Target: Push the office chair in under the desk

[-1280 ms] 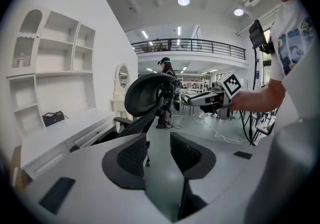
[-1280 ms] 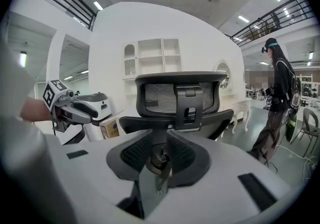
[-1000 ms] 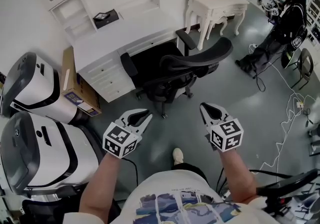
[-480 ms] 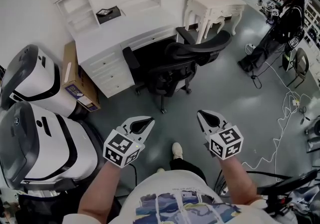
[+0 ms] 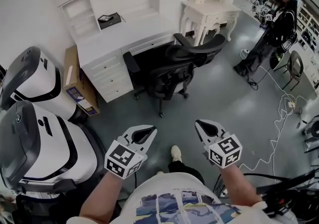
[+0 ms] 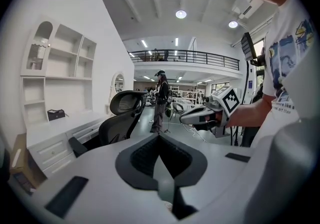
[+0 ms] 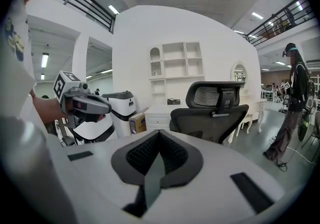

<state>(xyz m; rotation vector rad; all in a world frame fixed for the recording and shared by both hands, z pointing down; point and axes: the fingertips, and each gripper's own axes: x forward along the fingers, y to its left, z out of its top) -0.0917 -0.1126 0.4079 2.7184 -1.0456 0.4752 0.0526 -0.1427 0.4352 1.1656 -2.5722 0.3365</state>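
Office chair (image 5: pixel 182 66) at desk (image 5: pixel 124 31), well ahead of left claw (image 5: pixel 151 129) and right claw (image 5: pixel 198 123), both closed, empty

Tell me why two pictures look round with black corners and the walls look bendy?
Left gripper view and right gripper view: a wide-angle lens bends the white wall and darkens corners, yet the black mesh office chair looks sharp. Head view: even light, soft sheen on the grey floor.

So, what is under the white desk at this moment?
The office chair has its seat reaching into the dark opening under the desk; its backrest is outside. The chair and the shadow cover whatever lies deeper inside.
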